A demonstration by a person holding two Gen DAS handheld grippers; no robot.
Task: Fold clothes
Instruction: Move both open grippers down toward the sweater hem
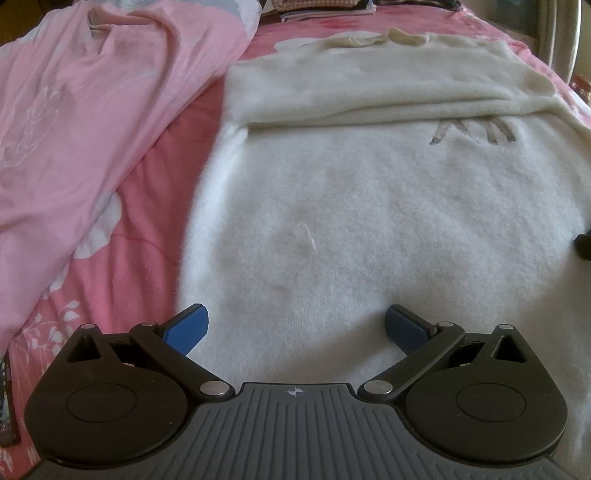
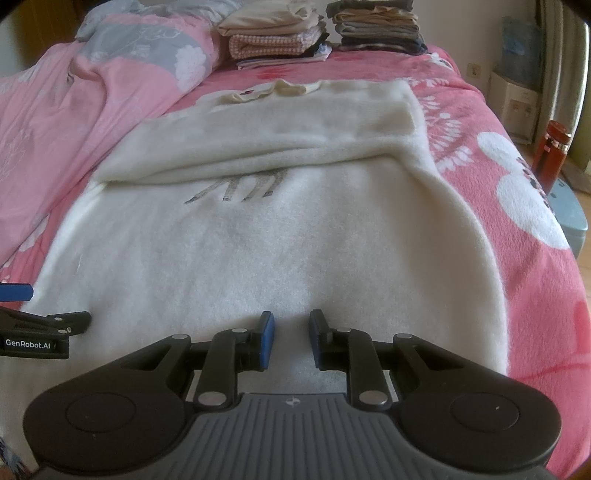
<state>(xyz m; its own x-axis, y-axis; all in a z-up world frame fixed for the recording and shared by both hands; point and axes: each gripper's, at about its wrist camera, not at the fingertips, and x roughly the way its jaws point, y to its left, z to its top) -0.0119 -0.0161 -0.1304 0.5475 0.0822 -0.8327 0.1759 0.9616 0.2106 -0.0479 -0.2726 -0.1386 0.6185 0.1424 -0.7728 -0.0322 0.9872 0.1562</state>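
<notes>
White sweater flat on bed; left gripper spread wide, right gripper narrowly parted, both empty.

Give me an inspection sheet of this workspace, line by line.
Surface: bed with pink flowered sheet.
Job's things: white sweater spread flat, sleeves folded across the chest.
Clutter: pink duvet bunched along one side; two stacks of folded clothes at the far end.
Grippers: left gripper wide open, right gripper slightly open, both empty above the sweater's hem.
Cables: nothing seen.
Surroundings: red flask and water dispenser beside the bed.
</notes>
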